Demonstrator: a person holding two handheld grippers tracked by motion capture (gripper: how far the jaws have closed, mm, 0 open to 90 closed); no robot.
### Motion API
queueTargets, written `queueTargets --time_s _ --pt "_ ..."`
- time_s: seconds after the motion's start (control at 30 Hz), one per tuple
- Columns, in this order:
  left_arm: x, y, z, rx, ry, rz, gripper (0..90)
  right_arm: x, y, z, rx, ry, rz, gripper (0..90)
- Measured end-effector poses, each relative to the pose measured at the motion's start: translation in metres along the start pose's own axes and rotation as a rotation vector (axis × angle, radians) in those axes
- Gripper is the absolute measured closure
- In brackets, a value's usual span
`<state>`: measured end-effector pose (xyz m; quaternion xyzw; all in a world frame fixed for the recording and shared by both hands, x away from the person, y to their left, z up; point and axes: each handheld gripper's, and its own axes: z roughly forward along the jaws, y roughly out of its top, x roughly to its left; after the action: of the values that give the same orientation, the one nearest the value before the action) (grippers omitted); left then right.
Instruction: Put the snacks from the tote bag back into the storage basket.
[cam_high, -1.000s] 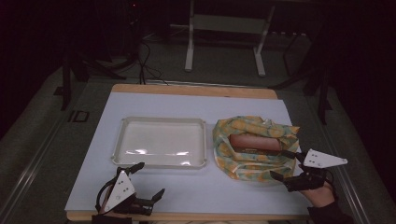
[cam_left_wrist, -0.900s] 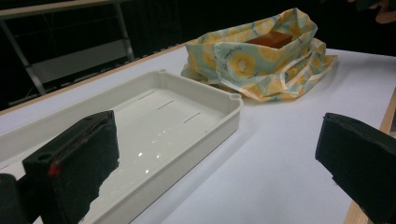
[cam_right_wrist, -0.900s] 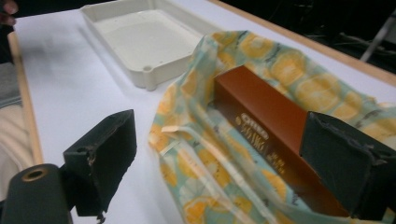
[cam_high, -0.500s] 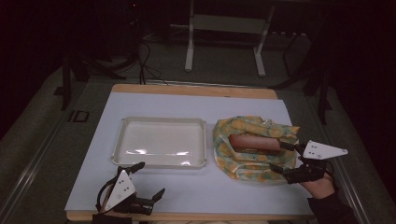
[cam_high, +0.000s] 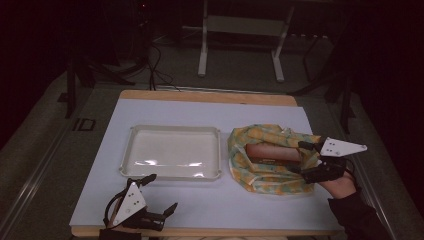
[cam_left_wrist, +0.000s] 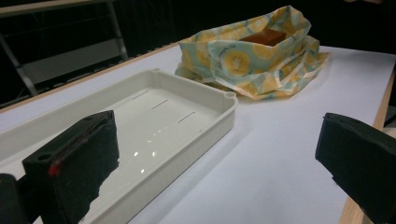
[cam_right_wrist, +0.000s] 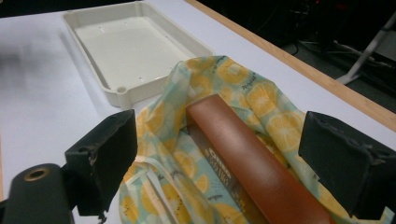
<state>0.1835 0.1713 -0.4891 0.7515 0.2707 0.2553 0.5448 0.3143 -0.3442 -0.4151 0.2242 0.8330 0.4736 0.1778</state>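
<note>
**On the white table: open jaws at the lemon-print bag**

On the right side of the white-topped table (cam_high: 210, 112) with its wooden edge lies a crumpled cloth bag printed with yellow lemon slices on pale blue-green (cam_high: 267, 160). Its mouth gapes, and a long reddish-brown rectangular box (cam_high: 272, 151) lies inside, its top face showing. In the right gripper view the box (cam_right_wrist: 252, 158) runs up between the two black jaws, with the bag's fabric (cam_right_wrist: 205, 88) bunched around it and pale drawstrings trailing at the near side.

The right gripper (cam_high: 306, 158), held in a hand (cam_high: 341, 184) at the table's right edge, points left at the bag with its jaws spread wide on either side of the box's right end; they do not look pressed against it.

Left of the bag, just beside it but apart, sits a shallow off-white rectangular plastic tray (cam_high: 171, 131), nothing in it.

The left gripper (cam_high: 161, 195) rests at the near left of the table, close to the tray's near rim, its jaws wide apart and holding nothing. Its own view looks across the tray (cam_left_wrist: 224, 109) toward the bag (cam_left_wrist: 247, 56).
</note>
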Motion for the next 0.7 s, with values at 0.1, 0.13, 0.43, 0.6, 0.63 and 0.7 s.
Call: queueTargets --time_s 0.1,0.13,0.43,0.6,0.63,0.7 --pt "0.001 0.000 0.000 -0.002 -0.001 -0.001 0.0 -0.006 0.003 0.004 0.018 0.005 -0.001 11.6" --pt "0.001 0.000 0.000 -0.001 0.000 0.000 0.0 -0.007 0.004 0.006 0.022 0.004 -0.004 11.6" --pt "0.000 0.000 0.001 0.003 -0.009 0.011 0.0 -0.023 0.011 0.018 0.083 0.043 -0.019 13.1" --pt "0.000 0.000 0.001 0.004 -0.010 0.010 0.0 -0.033 0.013 0.023 0.135 0.066 -0.026 13.3" --pt "0.000 0.000 0.002 0.006 -0.011 0.012 0.0 -0.036 0.013 0.024 0.150 0.073 -0.027 13.4" --pt "0.000 0.000 0.002 0.008 -0.011 0.014 0.0 -0.040 0.011 0.026 0.174 0.089 -0.027 13.6"
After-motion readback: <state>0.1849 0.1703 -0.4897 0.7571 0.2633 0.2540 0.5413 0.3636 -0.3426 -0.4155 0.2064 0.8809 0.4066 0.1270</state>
